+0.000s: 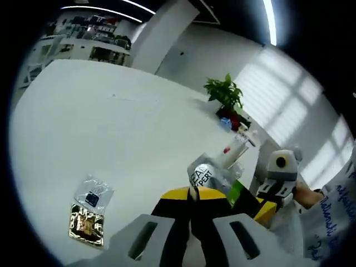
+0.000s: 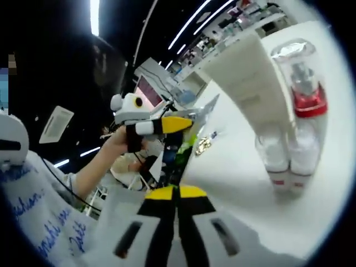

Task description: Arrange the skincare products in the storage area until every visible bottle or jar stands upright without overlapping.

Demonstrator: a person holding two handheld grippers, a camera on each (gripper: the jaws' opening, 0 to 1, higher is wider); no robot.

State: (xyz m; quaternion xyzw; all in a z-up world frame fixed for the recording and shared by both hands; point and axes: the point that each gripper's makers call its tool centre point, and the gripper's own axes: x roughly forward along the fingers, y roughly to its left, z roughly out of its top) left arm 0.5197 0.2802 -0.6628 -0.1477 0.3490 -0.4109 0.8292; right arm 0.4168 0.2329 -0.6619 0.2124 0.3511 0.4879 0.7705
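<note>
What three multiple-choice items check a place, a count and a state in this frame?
1. Where is the plant?
A. at the table's far edge
B. between the sachets
C. in the tongs

2. How many sachets lie on the table in the left gripper view?
A. none
B. two
C. five

3. How do the right tongs stand?
A. wide open
B. shut
C. clamped on the pump bottle

Answers:
1 A, it stands beyond the bottles at the far edge.
2 B, a clear sachet and a gold sachet lie side by side.
3 B, the yellow tips meet with nothing between them, and the pump bottle stands apart.
</note>
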